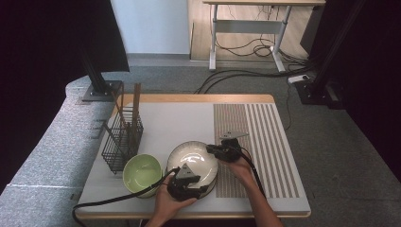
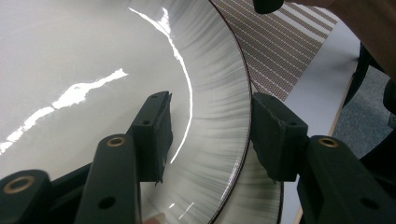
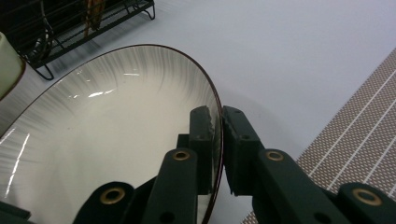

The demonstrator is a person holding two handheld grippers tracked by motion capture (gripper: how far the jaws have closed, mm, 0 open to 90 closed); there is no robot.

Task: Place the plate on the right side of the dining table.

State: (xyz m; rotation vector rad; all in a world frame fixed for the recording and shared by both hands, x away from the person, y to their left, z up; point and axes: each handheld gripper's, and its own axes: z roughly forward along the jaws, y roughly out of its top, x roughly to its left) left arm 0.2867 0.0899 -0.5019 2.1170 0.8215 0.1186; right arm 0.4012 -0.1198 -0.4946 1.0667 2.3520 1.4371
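The plate (image 1: 194,163) lies on the table (image 1: 179,118) between both tongs: the right tongs (image 3: 218,122) pinch its rim at 2 o'clock, while the left tongs (image 2: 210,135) straddle the rim at 6 o'clock, jaws spread and not yet closed.

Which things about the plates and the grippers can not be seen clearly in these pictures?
- High view: near edge of the plate hidden by the left gripper.
- Left gripper view: a second plate underneath, mostly covered by the top one.
- Right gripper view: green bowl cut off at the left edge.
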